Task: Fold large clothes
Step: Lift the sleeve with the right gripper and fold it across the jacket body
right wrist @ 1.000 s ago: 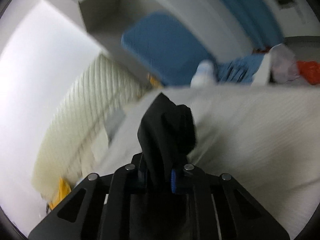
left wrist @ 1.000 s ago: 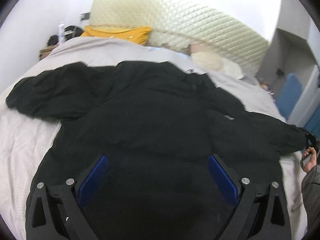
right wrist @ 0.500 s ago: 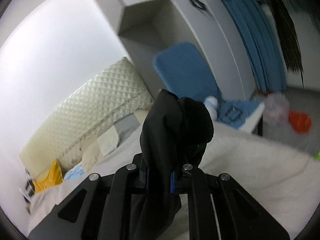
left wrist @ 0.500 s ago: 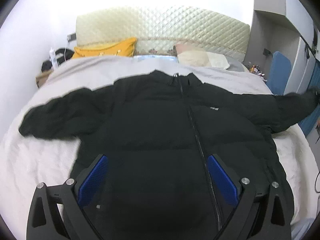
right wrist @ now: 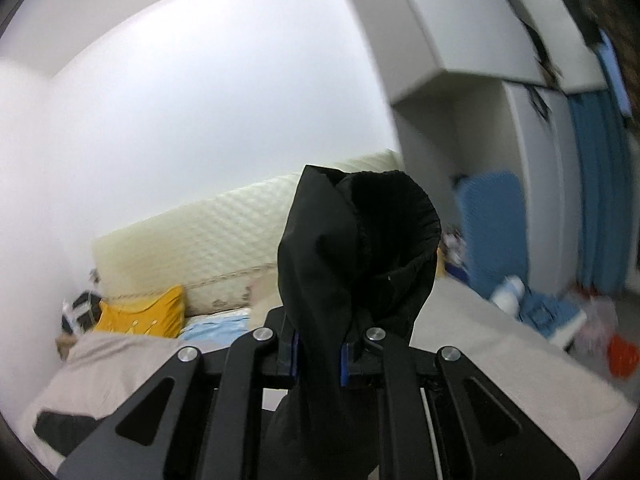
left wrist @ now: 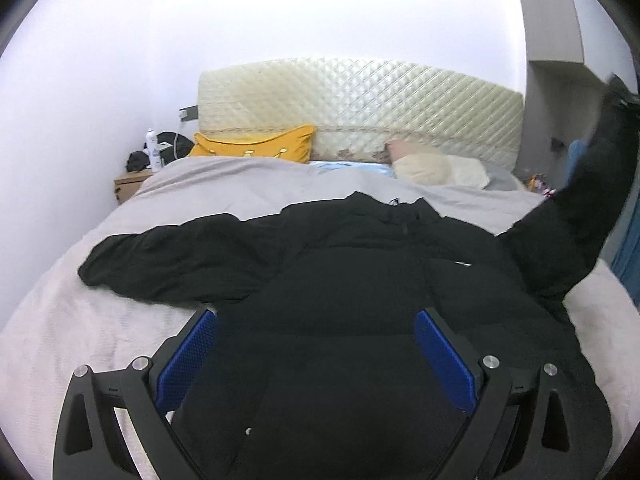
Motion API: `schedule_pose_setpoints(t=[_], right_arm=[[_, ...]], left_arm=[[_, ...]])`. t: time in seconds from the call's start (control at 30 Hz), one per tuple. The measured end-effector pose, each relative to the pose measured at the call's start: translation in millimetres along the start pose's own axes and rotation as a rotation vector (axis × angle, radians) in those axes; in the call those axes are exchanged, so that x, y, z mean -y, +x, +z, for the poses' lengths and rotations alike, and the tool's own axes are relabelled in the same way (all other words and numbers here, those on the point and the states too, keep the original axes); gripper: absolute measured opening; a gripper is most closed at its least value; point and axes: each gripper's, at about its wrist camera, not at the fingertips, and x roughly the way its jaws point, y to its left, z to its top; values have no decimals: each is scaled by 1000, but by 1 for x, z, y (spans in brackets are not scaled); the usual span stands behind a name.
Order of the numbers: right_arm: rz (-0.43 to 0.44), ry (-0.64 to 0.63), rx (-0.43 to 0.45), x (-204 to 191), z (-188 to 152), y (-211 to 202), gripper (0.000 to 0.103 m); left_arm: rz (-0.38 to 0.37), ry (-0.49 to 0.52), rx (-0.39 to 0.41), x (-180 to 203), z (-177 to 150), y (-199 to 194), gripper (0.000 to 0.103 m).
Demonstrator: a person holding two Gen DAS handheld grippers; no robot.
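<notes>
The right gripper (right wrist: 318,354) is holding the jacket (left wrist: 360,300) cuff (right wrist: 360,248) pinched between its jaws, raised; the left gripper (left wrist: 316,356) is hovering, jaws spread

white walls (left wrist: 280,20), quilted cream headboard (left wrist: 360,96), blue curtain (right wrist: 592,184).

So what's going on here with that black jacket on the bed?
A person with two handheld grippers is folding a black puffer jacket spread front-up on the bed. The right gripper is shut on the cuff of one sleeve, lifted off the bed. The left gripper hovers open over the hem, holding nothing.
</notes>
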Motion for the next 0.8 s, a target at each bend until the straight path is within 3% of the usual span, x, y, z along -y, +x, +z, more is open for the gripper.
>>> schedule_pose_setpoints(t=[0.17,0.3,0.47,0.57,0.8], right_arm=[[94,-162,19,-95,-23,-7,14],[189,-305,-16,-171,-60,-3,15],[324,-345,-120,-242,-120,12,18],[390,-374,-206,-277,-169,23,18],[454,-443,-422,-337,-271,59,19]], left_arm=[[44,0,53,-14,-2,1,100],[53,-21,22,-35,-13,10,100],[108,-62,7,-68,-21,20,100],[104,-116,-11,-86,-25,27,100],[146,-112,40,-98,-25,22,100]])
